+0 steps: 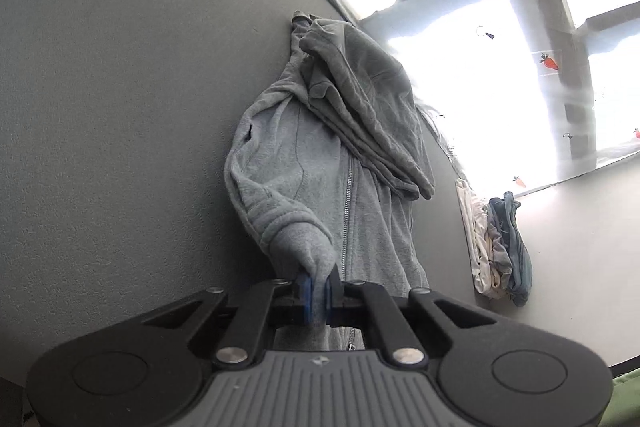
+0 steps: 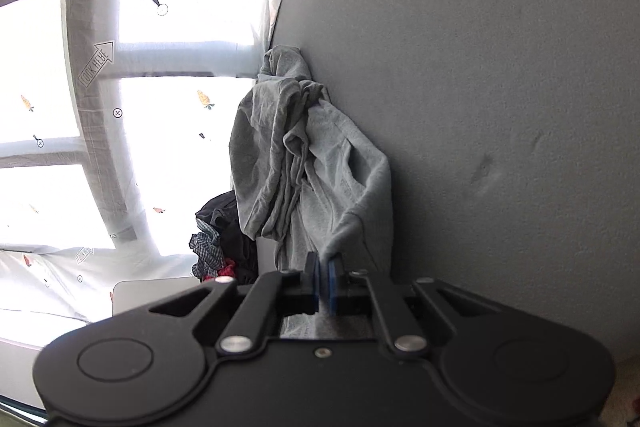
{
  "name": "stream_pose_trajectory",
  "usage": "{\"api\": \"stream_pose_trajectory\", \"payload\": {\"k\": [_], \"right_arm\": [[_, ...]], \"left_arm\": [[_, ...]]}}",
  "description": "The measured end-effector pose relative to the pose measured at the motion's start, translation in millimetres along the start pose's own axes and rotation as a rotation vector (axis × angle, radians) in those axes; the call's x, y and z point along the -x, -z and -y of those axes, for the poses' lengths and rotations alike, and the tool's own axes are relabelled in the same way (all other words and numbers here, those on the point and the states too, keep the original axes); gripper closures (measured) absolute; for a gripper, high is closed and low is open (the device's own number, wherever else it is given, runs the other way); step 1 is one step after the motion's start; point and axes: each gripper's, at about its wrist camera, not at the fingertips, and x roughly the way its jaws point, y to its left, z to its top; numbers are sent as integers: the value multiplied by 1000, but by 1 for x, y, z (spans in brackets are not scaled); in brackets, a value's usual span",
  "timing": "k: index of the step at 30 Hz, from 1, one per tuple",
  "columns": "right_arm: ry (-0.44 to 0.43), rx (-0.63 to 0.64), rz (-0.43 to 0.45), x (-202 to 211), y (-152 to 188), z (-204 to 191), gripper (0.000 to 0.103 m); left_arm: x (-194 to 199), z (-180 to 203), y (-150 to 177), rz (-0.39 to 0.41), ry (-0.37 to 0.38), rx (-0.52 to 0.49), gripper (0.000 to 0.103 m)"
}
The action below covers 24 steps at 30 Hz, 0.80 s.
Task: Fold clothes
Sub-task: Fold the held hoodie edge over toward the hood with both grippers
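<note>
Both claws are angling downward over the grey counter (image 1: 100, 107). Your left claw (image 1: 317, 289) is pinching the grey hoodie (image 1: 296, 167); your right claw (image 2: 325, 281) is clamping its edge.

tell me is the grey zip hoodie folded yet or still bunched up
Still bunched up, not folded. The grey zip hoodie lies crumpled on the grey table, hood flopped over its front, with the left gripper and right gripper each pinching its fabric.

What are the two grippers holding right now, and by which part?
Both pinch the grey zip hoodie: left gripper on a sleeve cuff, right gripper on a fabric edge.
</note>
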Motion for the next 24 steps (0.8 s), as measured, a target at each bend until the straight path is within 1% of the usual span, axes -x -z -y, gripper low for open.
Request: {"api": "stream_pose_trajectory", "payload": {"k": [4,6,9,11,15,19,24], "right_arm": [[-90,-1,16,-12,-8,-22,98],[-132,5,25,-17,-13,-34,98],[-192,-11,41,-23,-19,-45,98],[-220,-22,53,-27,-25,-51,98],[-260,-28,81,-33,-37,-61,98],[-298,-36,111,-39,-49,-71,98],[-337,-32,146,-46,-64,-81,98]], "left_arm": [[0,16,-14,56,54,-9,97],[-1,22,-20,78,68,-21,97],[-2,27,-29,118,97,-6,97],[-3,28,-36,140,115,4,97],[-4,34,-52,171,135,-13,97],[-5,45,-70,205,144,-56,97],[-13,54,-96,230,178,-73,97]]}}
